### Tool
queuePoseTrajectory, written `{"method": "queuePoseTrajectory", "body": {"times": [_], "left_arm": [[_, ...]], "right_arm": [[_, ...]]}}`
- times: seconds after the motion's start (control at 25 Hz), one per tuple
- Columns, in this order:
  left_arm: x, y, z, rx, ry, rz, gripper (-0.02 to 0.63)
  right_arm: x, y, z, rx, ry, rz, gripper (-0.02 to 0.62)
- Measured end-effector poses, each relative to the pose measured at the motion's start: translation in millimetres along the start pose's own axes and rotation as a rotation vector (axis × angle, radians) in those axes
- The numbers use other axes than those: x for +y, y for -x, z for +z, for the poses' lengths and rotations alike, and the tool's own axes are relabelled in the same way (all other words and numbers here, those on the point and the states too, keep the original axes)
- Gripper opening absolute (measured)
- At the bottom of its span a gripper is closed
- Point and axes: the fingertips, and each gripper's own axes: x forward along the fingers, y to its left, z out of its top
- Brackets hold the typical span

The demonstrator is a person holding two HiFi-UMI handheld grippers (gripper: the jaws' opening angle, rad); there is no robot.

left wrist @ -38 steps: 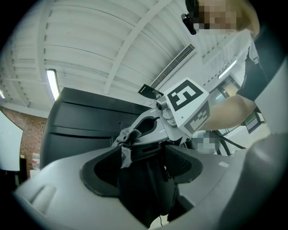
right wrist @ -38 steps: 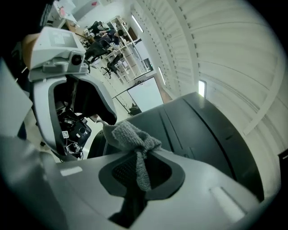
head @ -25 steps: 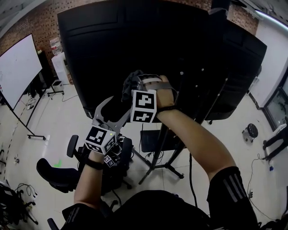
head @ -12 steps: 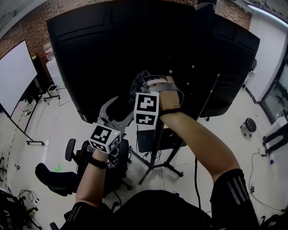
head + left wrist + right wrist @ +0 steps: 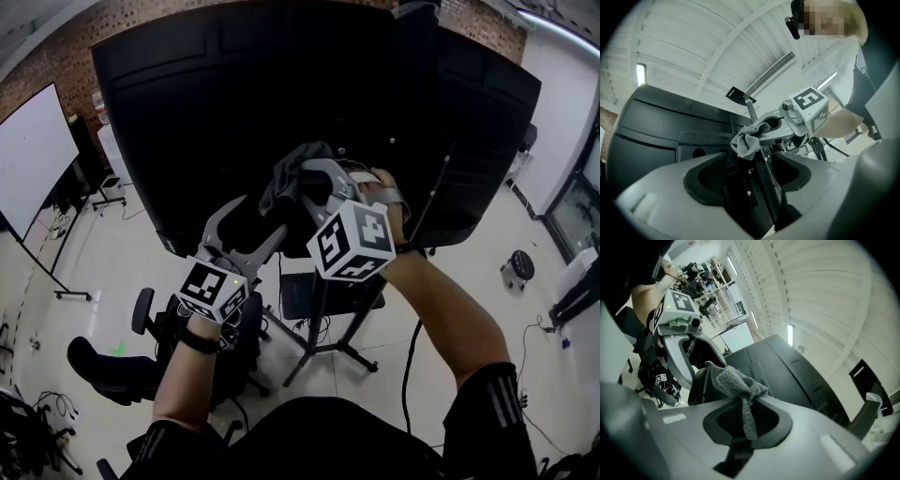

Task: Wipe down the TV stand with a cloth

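Head view: I see the right gripper (image 5: 298,186) holding the cloth (image 5: 284,178) high against the TV stand (image 5: 323,314), behind the screen. Left gripper view: the left gripper (image 5: 754,174) gapes wide, straddling the post. Right gripper view: jaws pinch the cloth. I judge wiping is in hand; next, stroke downward.

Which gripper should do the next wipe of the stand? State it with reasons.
Right. The right gripper is shut on the grey cloth, close by the black stand post. The left gripper has its jaws apart around that post, with no cloth.
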Motion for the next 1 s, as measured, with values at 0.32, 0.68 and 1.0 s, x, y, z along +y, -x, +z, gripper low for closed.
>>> {"method": "queuePoseTrajectory", "body": {"times": [0.32,0.68,1.0], "left_arm": [[-27,-32,43,-0.044,-0.064,-0.004,0.325],[-45,-67,53,-0.052,-0.055,0.011,0.325],[-55,-74,27,0.003,-0.039,0.040,0.325]], "right_arm": [[-67,49,-4,-0.236,-0.221,-0.069,0.032],[-97,48,-48,-0.323,-0.514,0.038,0.034],[-75,44,-71,-0.401,-0.646,0.149,0.035]]}}
